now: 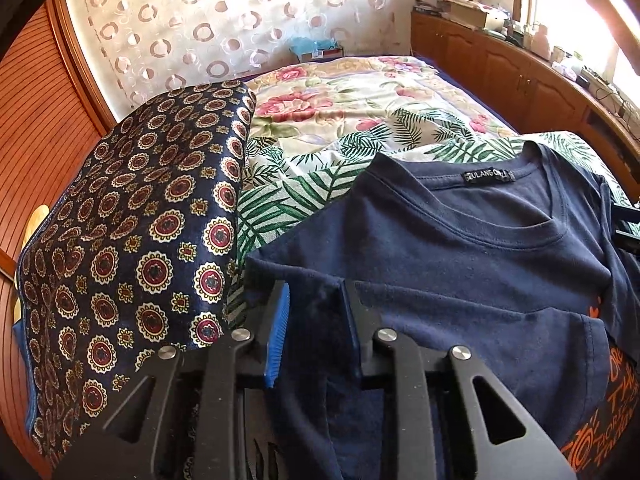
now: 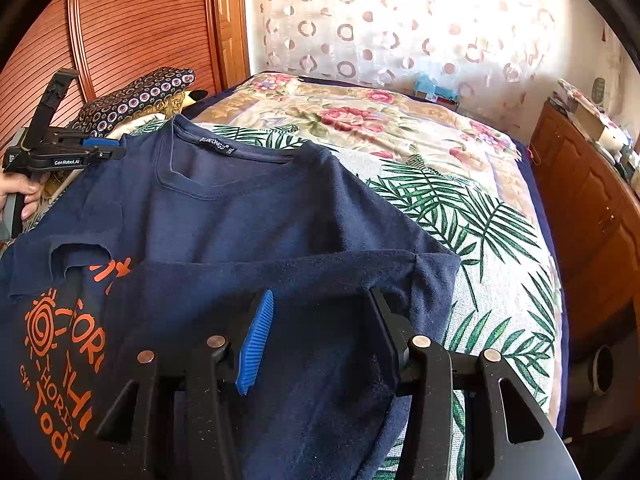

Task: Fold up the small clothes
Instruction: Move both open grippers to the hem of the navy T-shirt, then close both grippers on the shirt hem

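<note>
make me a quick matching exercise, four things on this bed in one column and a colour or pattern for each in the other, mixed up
Things:
1. t-shirt
2. print on the t-shirt
3. pillow
4. bedspread

Colours or patterns:
A. green palm leaves and pink flowers
B. plain navy blue
C. orange sun and lettering
D. dark blue with rows of round medallions

Pairs: 1-B, 2-C, 3-D, 4-A
</note>
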